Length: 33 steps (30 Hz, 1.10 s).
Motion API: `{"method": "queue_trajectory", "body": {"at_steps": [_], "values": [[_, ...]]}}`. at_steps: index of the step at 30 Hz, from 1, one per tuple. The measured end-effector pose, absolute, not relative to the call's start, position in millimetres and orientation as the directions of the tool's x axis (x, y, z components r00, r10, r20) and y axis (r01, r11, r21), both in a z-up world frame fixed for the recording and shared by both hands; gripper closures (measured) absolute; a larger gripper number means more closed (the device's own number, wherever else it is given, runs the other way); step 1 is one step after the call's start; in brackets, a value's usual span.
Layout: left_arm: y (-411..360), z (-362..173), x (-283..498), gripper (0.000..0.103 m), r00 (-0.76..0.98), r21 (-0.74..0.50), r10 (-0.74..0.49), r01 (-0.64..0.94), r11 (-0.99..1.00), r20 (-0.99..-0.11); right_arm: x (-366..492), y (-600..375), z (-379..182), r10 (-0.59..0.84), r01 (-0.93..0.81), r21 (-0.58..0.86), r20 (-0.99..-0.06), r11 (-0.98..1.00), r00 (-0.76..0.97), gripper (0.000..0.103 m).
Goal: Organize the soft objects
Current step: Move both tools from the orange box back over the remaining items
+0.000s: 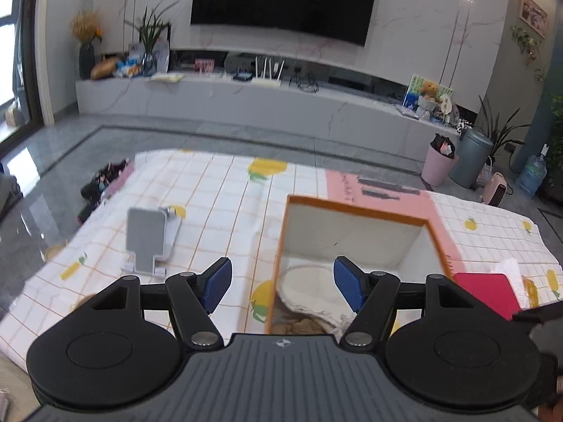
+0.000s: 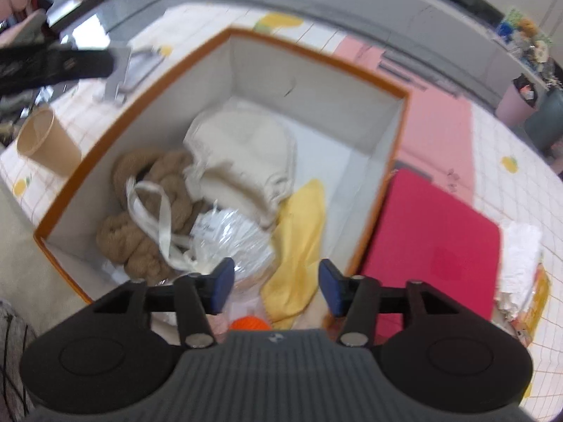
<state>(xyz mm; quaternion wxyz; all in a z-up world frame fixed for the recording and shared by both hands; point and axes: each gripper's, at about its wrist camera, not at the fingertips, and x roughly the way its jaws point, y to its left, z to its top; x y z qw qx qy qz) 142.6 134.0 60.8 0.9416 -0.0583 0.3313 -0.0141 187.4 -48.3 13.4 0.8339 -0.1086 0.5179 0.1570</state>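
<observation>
We're over an orange-rimmed box [image 2: 378, 183] w/ white inner walls, sitting on a table covered by a checked cloth w/ lemon print [image 1: 211, 204]. Left gripper [image 1: 282, 286]: jaws wide apart, nothing btwn the blue pads; it hangs above the box's near left corner, pointing toward the TV wall. Right gripper [image 2: 277, 286]: jaws apart too, nothing pinched; no pad touches anything, and it points steeply down into the box over its near side.

Inside the box, soft stuff piled toward the near left corner: a cream cloth bag [image 2: 242, 161] in the middle, brown knotted yarn [image 2: 140, 232] against the left wall, a white ribbon-like strap [image 2: 158, 211] lying across the yarn, a clear plastic-wrapped bundle [image 2: 232, 235] just in front of the bag, and a yellow cloth [image 2: 299, 246] draped along the right side of the pile, directly below the right gripper's gap. An orange ball-like thing [image 2: 248, 323] peeks out at the near edge, mostly hidden by the gripper body.

Outside the box: a red flat pad [image 2: 432, 242] touching or just beside the box's right wall, white crumpled paper [image 2: 520, 256] beyond it near the table's right edge, a paper cup [image 2: 45, 144] tilted near the left edge, and a gray phone stand [image 1: 147, 242] left of the box. A pink strip [image 1: 352, 183] lies behind the box.
</observation>
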Motion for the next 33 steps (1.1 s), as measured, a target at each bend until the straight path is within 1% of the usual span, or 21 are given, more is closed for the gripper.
{"method": "queue_trajectory", "body": {"at_steps": [2,3,5,8,12,16,19,24,28,31,33], "values": [[126,71,134,0.025,0.795,-0.080,-0.044,-0.006,0.997,-0.606,184,-59,25,0.184,-0.353,0.023,-0.883,0.935,0.431,0.045],[121,76,130,0.025,0.802,-0.066,-0.036,-0.003,0.998,-0.597,183,-62,28,0.180,-0.337,0.021,-0.875,0.941,0.449,0.039],[113,88,122,0.025,0.811,-0.068,-0.043,0.005,0.998,-0.583,179,-72,39,0.162,-0.317,-0.002,-0.856,0.948,0.491,0.035],[97,104,115,0.025,0.816,-0.087,-0.077,0.033,0.996,-0.572,173,-96,54,0.159,-0.292,0.001,-0.839,0.957,0.521,0.035],[64,118,107,0.025,0.831,-0.034,-0.087,0.082,0.996,-0.549,156,-147,76,0.157,-0.228,0.021,-0.788,0.973,0.595,0.033],[29,123,105,0.024,0.820,-0.016,-0.135,0.151,0.988,-0.556,137,-209,84,0.045,-0.106,-0.041,-0.715,0.994,0.697,0.033],[0,121,105,0.024,0.809,-0.011,-0.169,0.197,0.980,-0.564,132,-262,75,-0.019,0.013,-0.014,-0.727,1.000,0.687,0.033],[-51,106,106,0.024,0.769,-0.018,-0.230,0.273,0.962,-0.597,126,-334,48,-0.058,0.172,0.076,-0.750,0.982,0.659,0.033],[-96,83,106,0.023,0.729,0.025,-0.257,0.352,0.936,-0.635,130,-376,18,-0.109,0.282,0.102,-0.757,0.954,0.644,0.033],[-129,65,107,0.023,0.689,0.046,-0.265,0.397,0.916,-0.674,138,-398,-10,-0.115,0.349,0.152,-0.763,0.925,0.636,0.033],[-147,53,112,0.023,0.661,0.038,-0.282,0.425,0.904,-0.695,145,-406,-32,-0.103,0.378,0.189,-0.770,0.906,0.630,0.033]]}}
